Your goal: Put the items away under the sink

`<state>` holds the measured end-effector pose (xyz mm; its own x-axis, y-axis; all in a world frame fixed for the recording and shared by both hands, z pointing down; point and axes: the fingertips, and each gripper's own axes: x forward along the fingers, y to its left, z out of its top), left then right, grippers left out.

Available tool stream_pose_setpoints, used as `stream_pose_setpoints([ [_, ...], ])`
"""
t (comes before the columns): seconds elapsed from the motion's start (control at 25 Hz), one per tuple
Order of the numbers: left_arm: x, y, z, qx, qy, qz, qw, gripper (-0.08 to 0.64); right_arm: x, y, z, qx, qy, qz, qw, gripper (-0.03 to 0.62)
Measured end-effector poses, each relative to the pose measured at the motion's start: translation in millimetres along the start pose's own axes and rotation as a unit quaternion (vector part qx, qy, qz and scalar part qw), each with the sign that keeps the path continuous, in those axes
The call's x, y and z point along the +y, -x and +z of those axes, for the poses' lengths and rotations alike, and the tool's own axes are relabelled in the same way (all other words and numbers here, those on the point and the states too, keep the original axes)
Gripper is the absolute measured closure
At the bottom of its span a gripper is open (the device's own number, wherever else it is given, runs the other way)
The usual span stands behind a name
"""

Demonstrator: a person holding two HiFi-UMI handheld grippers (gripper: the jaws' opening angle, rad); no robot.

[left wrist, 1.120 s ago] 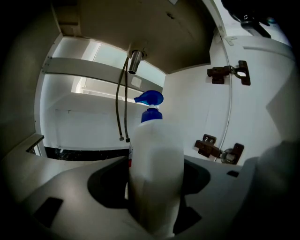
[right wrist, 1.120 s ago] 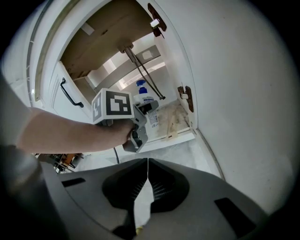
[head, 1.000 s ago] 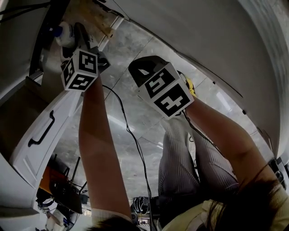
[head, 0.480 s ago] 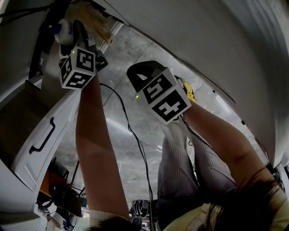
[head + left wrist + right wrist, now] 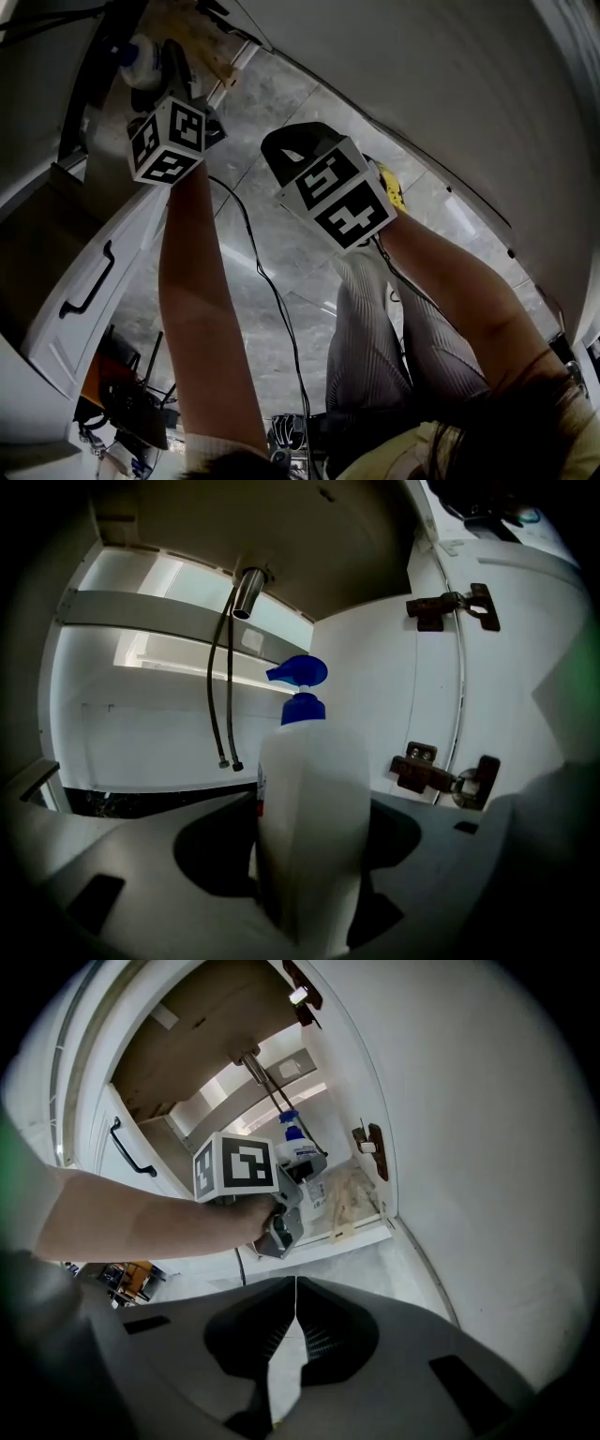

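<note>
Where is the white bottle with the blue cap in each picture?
Head view: white bottle at top left, just beyond the marker cube.
Left gripper view: centre, gripped by the left gripper.
Right gripper view: middle, just above that cube.
Shared landmark: the marker cube, in the head and right gripper views.

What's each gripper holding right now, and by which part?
Left gripper holds the white spray bottle, fingers clamped on the sides of its body, below the blue spray head. Right gripper is shut on nothing.

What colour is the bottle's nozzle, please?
The nozzle is blue, clearest in the left gripper view.
</note>
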<state>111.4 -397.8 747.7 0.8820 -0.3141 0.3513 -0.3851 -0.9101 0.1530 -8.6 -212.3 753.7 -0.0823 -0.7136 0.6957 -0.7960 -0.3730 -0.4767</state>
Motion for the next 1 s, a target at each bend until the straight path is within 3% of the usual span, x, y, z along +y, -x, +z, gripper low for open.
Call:
stream_pose_setpoints([
  [0.32, 1, 15, -9, 0.024, -0.022, 0.001, 0.9995, 0.258, 5, -5, 1, 0.002, -0.005, -0.004, 1.000, 0.566],
  [0.6, 9, 29, -19, 0.038, -0.013, 0.018, 0.9990, 0.259, 14, -6, 3, 0.004, 0.005, -0.002, 1.000, 0.566],
  [1.0, 4, 37, -27, 0.050, -0.028, 0.023, 0.9981, 0.261, 20, -3, 2, 0.005, 0.011, 0.003, 1.000, 0.566],
])
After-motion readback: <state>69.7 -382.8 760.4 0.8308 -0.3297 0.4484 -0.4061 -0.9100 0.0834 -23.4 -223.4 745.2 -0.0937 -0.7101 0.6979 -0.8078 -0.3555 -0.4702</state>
